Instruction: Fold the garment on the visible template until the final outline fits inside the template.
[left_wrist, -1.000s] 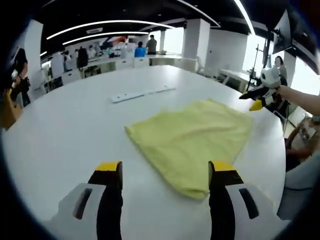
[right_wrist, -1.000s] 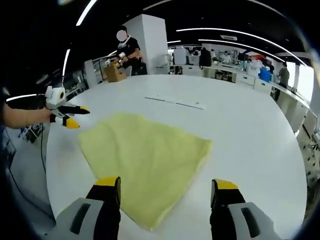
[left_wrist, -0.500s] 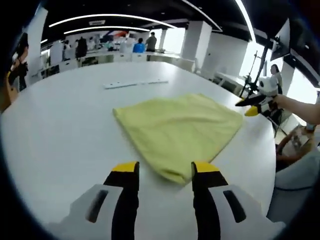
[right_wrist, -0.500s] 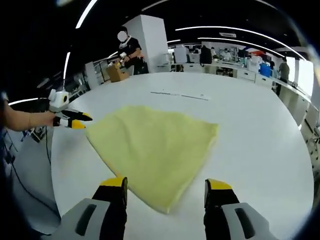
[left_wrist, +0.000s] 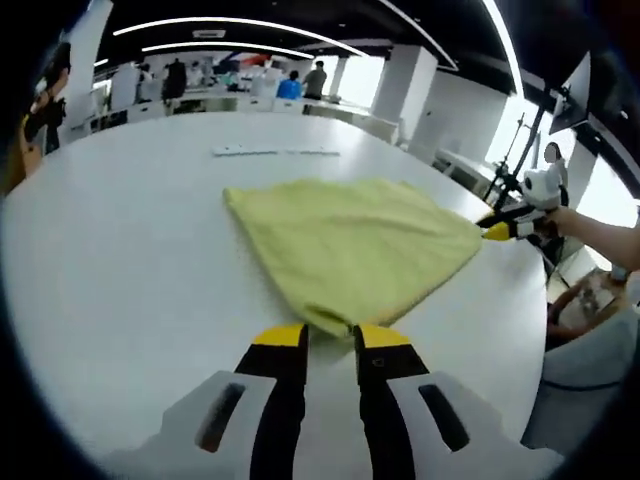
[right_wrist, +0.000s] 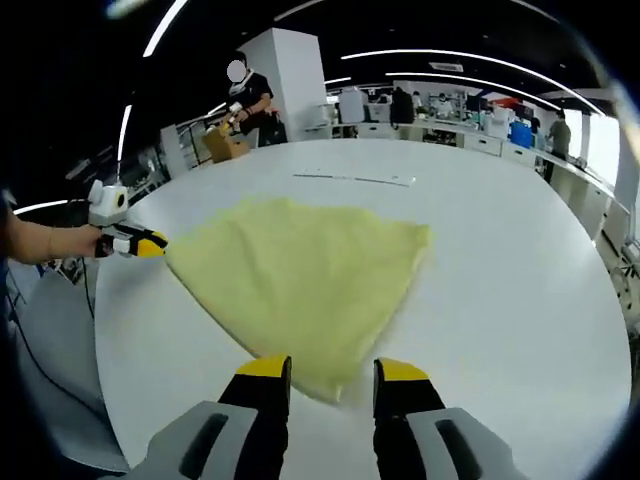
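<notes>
The garment's (left_wrist: 352, 245) near corner is hidden between the left tongs (left_wrist: 331, 338).

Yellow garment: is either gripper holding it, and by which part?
Each gripper has closed in on a corner of the yellow garment; whether either grips cannot be told.

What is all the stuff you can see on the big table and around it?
Table: one, white, round, under everything.
Cloth: one, yellow, spread flat on the table.
Strip: one, white, long and thin, on the table beyond the cloth.
Pillar: one, white, behind the table.
People: several, standing in the background.
Left hand-held gripper: one, black with yellow tips, its jaws nearly closed at the cloth's near corner.
Right hand-held gripper: one, black with yellow tips, its jaws a little apart at another corner of the cloth.
</notes>
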